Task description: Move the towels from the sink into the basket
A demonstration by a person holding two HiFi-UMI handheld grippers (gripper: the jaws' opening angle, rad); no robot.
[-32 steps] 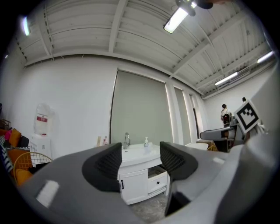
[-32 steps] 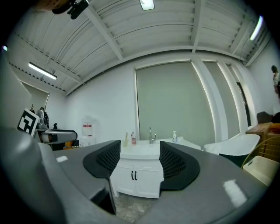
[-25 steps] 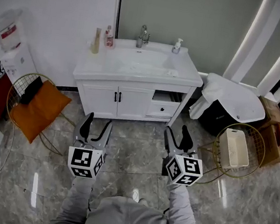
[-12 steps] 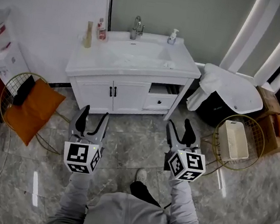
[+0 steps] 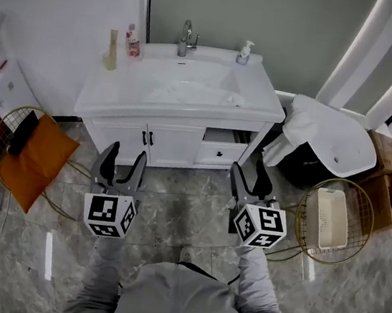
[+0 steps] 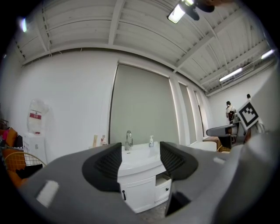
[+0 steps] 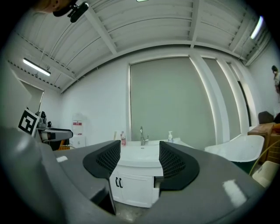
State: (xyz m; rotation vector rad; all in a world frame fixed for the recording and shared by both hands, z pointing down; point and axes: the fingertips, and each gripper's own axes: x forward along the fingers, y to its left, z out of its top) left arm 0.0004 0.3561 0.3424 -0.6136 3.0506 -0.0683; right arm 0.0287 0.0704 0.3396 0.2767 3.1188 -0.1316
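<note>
The white sink (image 5: 117,98) tops a vanity against the far wall. Pale crumpled towels (image 5: 187,91) lie in its basin and are hard to tell from the white bowl. A white plastic basket (image 5: 332,220) sits in a gold wire stand on the floor at the right. My left gripper (image 5: 124,155) and right gripper (image 5: 249,168) are held level over the floor, short of the vanity's doors. Both are open and hold nothing. The vanity (image 6: 140,188) shows between the left gripper's (image 6: 140,153) jaws, and the vanity (image 7: 138,192) shows likewise between the right gripper's (image 7: 139,157).
A faucet (image 5: 184,38), a soap dispenser (image 5: 245,51) and two bottles (image 5: 112,50) stand at the sink's back edge. One vanity drawer (image 5: 221,145) is open. A white tub (image 5: 332,139) lies at the right. A wire stand with an orange cushion (image 5: 33,155) stands at the left.
The person has stepped toward the vanity, carrying both grippers closer to it. The vanity now fills more of the head view. The jaws stand as before.
</note>
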